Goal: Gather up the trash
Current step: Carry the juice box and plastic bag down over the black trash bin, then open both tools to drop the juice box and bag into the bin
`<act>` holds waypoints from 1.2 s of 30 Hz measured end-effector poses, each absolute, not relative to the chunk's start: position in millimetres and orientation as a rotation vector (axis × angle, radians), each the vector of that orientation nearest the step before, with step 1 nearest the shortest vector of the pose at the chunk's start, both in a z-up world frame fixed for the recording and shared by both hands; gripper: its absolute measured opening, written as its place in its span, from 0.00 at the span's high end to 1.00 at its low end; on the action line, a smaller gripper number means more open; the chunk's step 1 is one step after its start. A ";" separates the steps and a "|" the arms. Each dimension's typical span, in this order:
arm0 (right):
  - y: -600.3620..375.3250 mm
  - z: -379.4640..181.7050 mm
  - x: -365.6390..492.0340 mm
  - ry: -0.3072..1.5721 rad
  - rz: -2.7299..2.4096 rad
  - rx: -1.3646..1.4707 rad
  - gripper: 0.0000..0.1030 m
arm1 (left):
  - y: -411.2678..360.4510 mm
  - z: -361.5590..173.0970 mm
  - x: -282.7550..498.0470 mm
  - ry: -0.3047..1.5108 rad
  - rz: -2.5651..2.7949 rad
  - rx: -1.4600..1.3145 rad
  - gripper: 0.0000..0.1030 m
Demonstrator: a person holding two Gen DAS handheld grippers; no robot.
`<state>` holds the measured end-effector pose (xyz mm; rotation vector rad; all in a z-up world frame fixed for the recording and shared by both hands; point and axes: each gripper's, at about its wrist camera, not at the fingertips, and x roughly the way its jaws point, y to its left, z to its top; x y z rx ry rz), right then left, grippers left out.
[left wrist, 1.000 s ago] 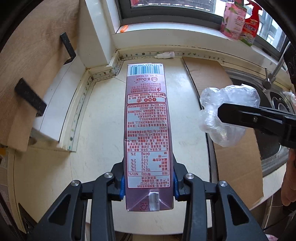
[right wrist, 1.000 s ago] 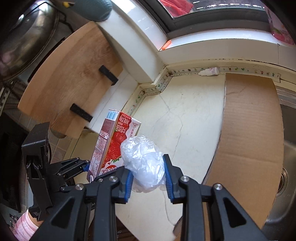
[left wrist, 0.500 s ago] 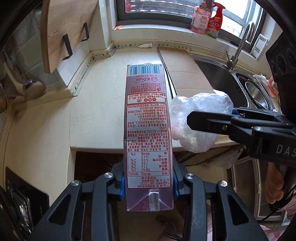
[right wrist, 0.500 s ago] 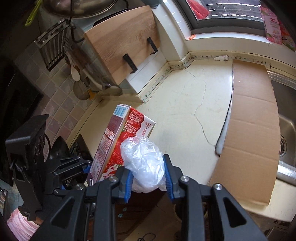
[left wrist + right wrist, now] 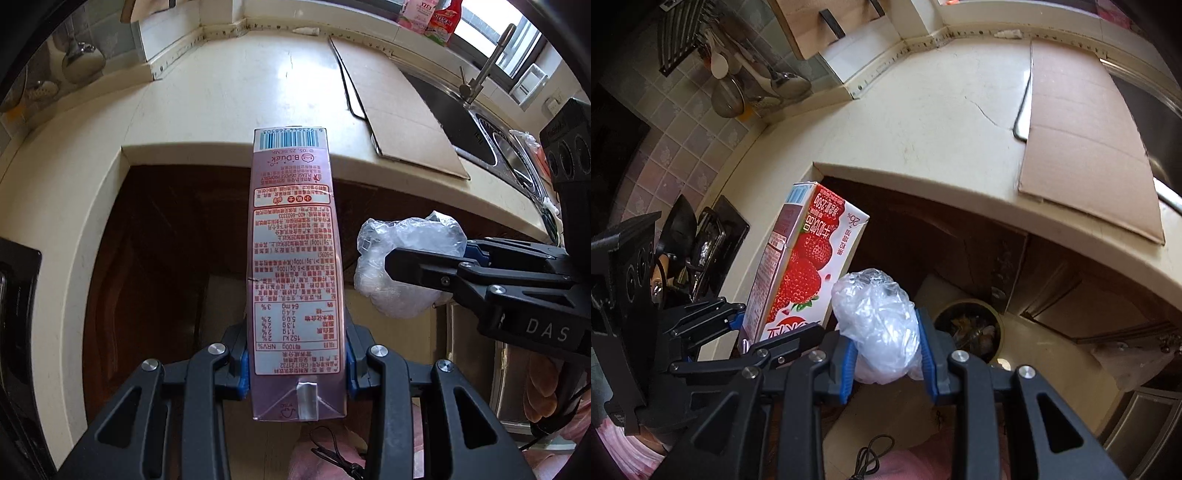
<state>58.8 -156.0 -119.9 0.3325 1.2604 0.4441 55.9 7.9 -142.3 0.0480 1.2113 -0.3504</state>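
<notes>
The left gripper point(image 5: 297, 363) clamps a strawberry milk carton point(image 5: 293, 266) by its lower end, held off the front edge of the cream counter point(image 5: 221, 92). Beside it, the right gripper point(image 5: 886, 356) squeezes a crumpled clear plastic bag point(image 5: 877, 325). Both hang over dark cabinets, with a round trash bin point(image 5: 971, 325) on the floor below the bag. Flattened cardboard point(image 5: 1086, 140) lies along the counter's right edge.

Your left tool point(image 5: 297, 363) is matte black plastic: two angular fingers with triangular cut-outs, silver screw heads at the joints and blue pads point(image 5: 243, 369) inside the tips. Your right tool point(image 5: 886, 354) is built alike; its side carries white letters "DAS". A thin black cord dangles beneath. You wear pink fabric point(image 5: 624, 448).
</notes>
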 end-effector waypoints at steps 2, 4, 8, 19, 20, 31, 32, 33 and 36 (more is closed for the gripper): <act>-156.3 -136.4 55.4 1.294 0.440 0.341 0.71 | 4.6 -158.9 52.5 1.235 -0.347 0.039 0.66; -156.3 -156.0 52.6 1.333 0.441 0.344 0.71 | 1.3 -176.4 49.9 1.257 -0.345 0.019 0.66; -153.8 -205.5 48.6 1.397 0.433 0.318 0.71 | -1.1 -230.4 46.2 1.299 -0.331 -0.025 0.66; -152.4 -394.7 56.1 1.532 0.375 0.288 0.70 | -12.9 -405.8 60.5 1.346 -0.282 -0.165 0.66; -151.6 -412.2 57.0 1.542 0.368 0.279 0.70 | -13.3 -420.9 62.3 1.356 -0.278 -0.175 0.65; -139.1 -539.0 66.3 1.610 0.315 0.258 0.60 | -23.5 -547.7 64.5 1.466 -0.243 -0.119 0.39; -139.5 -544.2 65.9 1.609 0.306 0.262 0.60 | -26.1 -552.4 63.8 1.463 -0.234 -0.105 0.35; -140.0 -547.6 65.1 1.604 0.300 0.269 0.59 | -24.1 -555.2 63.3 1.458 -0.224 -0.096 0.33; -142.0 -546.5 62.1 1.557 0.288 0.265 0.59 | -20.6 -557.9 63.4 1.453 -0.193 -0.107 0.29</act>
